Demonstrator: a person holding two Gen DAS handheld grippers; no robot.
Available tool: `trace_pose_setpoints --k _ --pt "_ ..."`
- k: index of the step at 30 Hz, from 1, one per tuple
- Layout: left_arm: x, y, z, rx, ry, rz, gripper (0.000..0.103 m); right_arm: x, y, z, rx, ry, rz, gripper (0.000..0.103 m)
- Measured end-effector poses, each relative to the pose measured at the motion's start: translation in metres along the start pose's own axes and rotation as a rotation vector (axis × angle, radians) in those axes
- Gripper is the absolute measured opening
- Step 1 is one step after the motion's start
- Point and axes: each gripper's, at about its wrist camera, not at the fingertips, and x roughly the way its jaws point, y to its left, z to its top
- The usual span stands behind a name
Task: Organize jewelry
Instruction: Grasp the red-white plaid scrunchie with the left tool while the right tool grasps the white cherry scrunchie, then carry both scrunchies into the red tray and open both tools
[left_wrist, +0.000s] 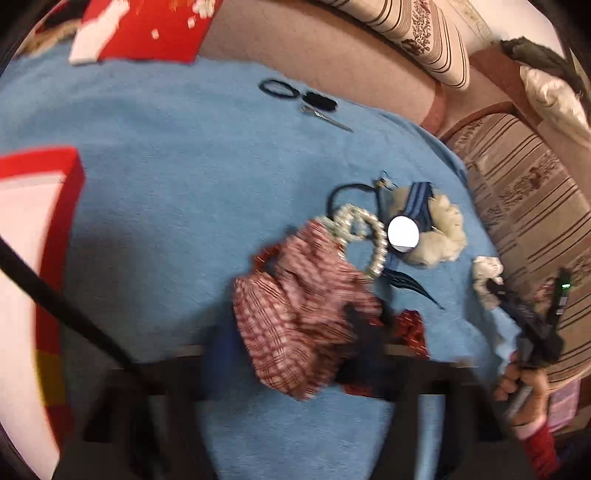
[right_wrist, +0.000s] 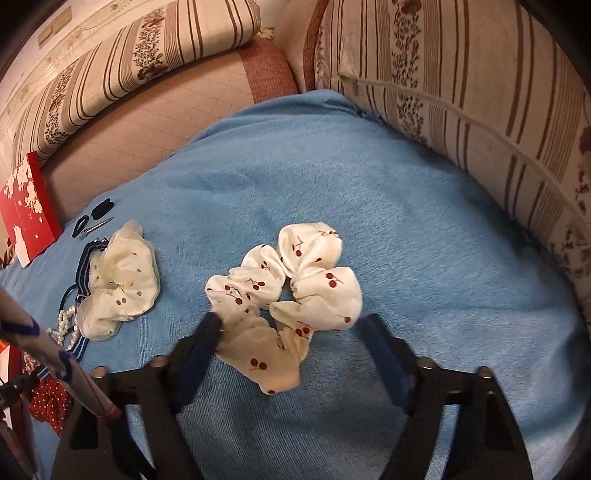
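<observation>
Two grippers work a blue towel (right_wrist: 424, 229): right gripper (right_wrist: 291, 325) straddles the cherry-print scrunchie (right_wrist: 284, 291), jaws spread, unclamped; left gripper (left_wrist: 295, 332) pinches the red-checked scrunchie (left_wrist: 295, 317). Next: close, lift.

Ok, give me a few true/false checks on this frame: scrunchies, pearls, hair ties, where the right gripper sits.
1. The right gripper has a finger on each side of the cherry-print scrunchie. True.
2. The cherry-print scrunchie lies on a red towel. False: it lies on the blue towel.
3. A string of pearls lies against the red-checked scrunchie. True.
4. The black hair ties sit inside a red box. False: they lie on the blue towel, near its far edge.
</observation>
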Motion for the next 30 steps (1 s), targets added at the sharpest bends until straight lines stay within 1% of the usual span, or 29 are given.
trace_pose_setpoints --k 1,2,3,4,5,6,8,11,15,18,24,30 --pt "0.000 0.001 0.000 -0.014 0.003 -0.007 0.022 0.001 0.000 -0.001 0.000 0.003 0.002 0.061" --pt "-0.002 0.002 0.000 -0.033 -0.003 -0.013 0.017 0.002 0.001 -0.001 0.000 0.005 0.009 0.043" --pt "-0.005 0.003 -0.001 -0.048 -0.005 -0.017 0.014 0.002 0.002 -0.001 -0.001 0.010 0.021 0.033" --pt "-0.007 0.002 -0.002 -0.057 -0.009 -0.020 0.014 0.002 0.002 -0.002 -0.001 0.014 0.033 0.024" --pt "-0.012 0.001 -0.003 -0.064 -0.019 -0.025 0.013 0.001 0.002 -0.002 -0.001 0.014 0.042 0.018" --pt "-0.019 -0.002 -0.004 -0.063 -0.028 -0.024 0.013 -0.002 0.003 -0.002 -0.004 0.013 0.057 0.015" --pt "-0.030 -0.009 -0.005 -0.053 -0.045 -0.027 0.013 -0.009 0.005 -0.002 -0.015 0.002 0.070 0.013" --pt "-0.057 -0.021 -0.008 -0.034 -0.084 -0.042 0.013 -0.026 0.008 0.000 -0.025 -0.025 0.080 0.012" --pt "-0.096 -0.030 -0.015 -0.005 -0.141 -0.054 0.013 -0.061 0.013 0.001 -0.038 -0.067 0.117 0.012" --pt "-0.127 -0.028 -0.024 0.001 -0.179 -0.054 0.013 -0.088 0.023 -0.001 -0.063 -0.096 0.147 0.012" --pt "-0.175 -0.010 -0.039 -0.005 -0.248 0.035 0.013 -0.129 0.059 -0.013 -0.132 -0.121 0.218 0.012" --pt "-0.217 0.033 -0.056 -0.076 -0.297 0.124 0.013 -0.148 0.120 -0.033 -0.238 -0.116 0.294 0.012"
